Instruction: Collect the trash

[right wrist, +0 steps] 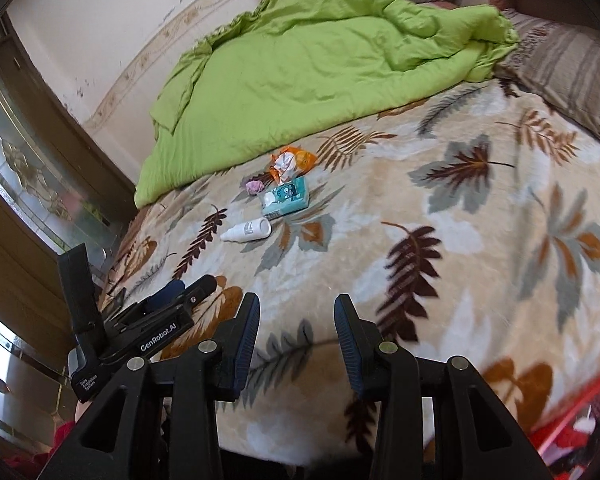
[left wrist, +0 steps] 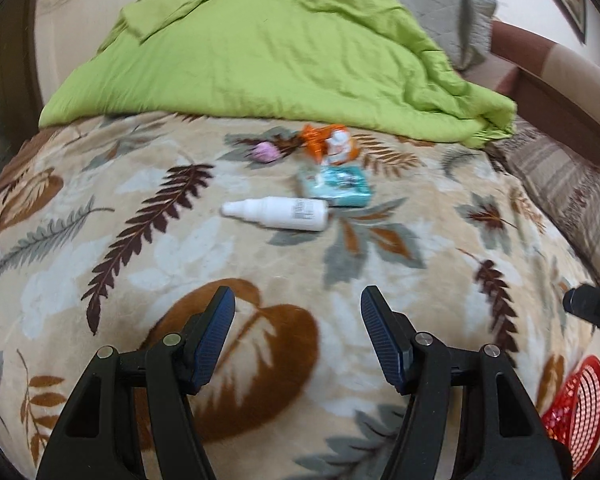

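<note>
Trash lies on a leaf-patterned blanket [left wrist: 180,248]: a white bottle [left wrist: 278,212] on its side, a teal tissue pack [left wrist: 336,186], an orange and white crumpled wrapper [left wrist: 332,144] and a small pink wad [left wrist: 265,152]. All show in the right wrist view too: the bottle [right wrist: 247,231], the teal pack [right wrist: 286,197], the wrapper [right wrist: 290,162], the pink wad [right wrist: 255,186]. My left gripper [left wrist: 298,300] is open and empty, short of the bottle. My right gripper [right wrist: 296,306] is open and empty, well short of the trash. The left gripper also shows in the right wrist view [right wrist: 192,286].
A green duvet [left wrist: 268,48] is heaped behind the trash. A red mesh basket [left wrist: 576,404] sits at the near right; its rim shows in the right wrist view [right wrist: 572,420]. A striped pillow [right wrist: 568,68] lies at the right. A wooden door [right wrist: 28,168] stands at the left.
</note>
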Tool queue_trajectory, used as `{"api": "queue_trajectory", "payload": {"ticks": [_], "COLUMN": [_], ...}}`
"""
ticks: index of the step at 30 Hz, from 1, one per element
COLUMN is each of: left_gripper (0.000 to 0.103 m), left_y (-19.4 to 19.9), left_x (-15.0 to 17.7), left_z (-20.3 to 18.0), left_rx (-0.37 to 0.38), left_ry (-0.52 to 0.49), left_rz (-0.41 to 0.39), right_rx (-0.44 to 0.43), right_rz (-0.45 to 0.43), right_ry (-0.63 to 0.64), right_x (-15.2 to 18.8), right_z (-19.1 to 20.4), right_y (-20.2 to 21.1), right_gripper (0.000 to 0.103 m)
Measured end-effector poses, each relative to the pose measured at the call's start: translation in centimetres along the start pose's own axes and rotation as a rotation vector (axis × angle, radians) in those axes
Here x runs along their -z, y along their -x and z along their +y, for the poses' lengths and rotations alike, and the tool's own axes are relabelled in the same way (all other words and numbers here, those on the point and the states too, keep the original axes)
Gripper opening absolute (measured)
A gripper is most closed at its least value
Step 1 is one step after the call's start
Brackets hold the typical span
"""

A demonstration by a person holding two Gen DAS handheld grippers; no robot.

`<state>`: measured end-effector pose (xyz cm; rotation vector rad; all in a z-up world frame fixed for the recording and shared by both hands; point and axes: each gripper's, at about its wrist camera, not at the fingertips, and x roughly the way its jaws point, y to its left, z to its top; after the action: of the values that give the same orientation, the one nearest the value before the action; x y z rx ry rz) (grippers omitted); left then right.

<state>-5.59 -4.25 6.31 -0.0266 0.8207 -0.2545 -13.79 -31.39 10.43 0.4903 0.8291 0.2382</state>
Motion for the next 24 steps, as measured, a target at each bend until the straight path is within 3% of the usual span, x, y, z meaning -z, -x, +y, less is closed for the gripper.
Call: {"api": "queue_trajectory", "payload": {"ticks": [7, 19, 24], "left_gripper": [0.064, 0.064, 0.064], "left_y": [-2.9, -5.0, -4.3], "left_x": [-0.5, -1.2, -1.4], "left_z": [3.8, 7.3, 8.8], "left_rx": [-0.1, -0.116, -0.13], "left_ry": [0.105, 0.258, 0.33], "left_rz": [0.0, 0.048, 0.023], "right_rx": [0.012, 0.054, -0.013], "right_rz": [0.066, 0.174, 0.267], "right_ry": [0.066, 0.144, 0.095], "right_x": [-4.7, -15.3, -15.3], "right_z": [1.4, 2.1, 1.0], "right_y": [-7.6, -25.5, -27.9], "right_gripper": [0.044, 0.044, 0.047]}}
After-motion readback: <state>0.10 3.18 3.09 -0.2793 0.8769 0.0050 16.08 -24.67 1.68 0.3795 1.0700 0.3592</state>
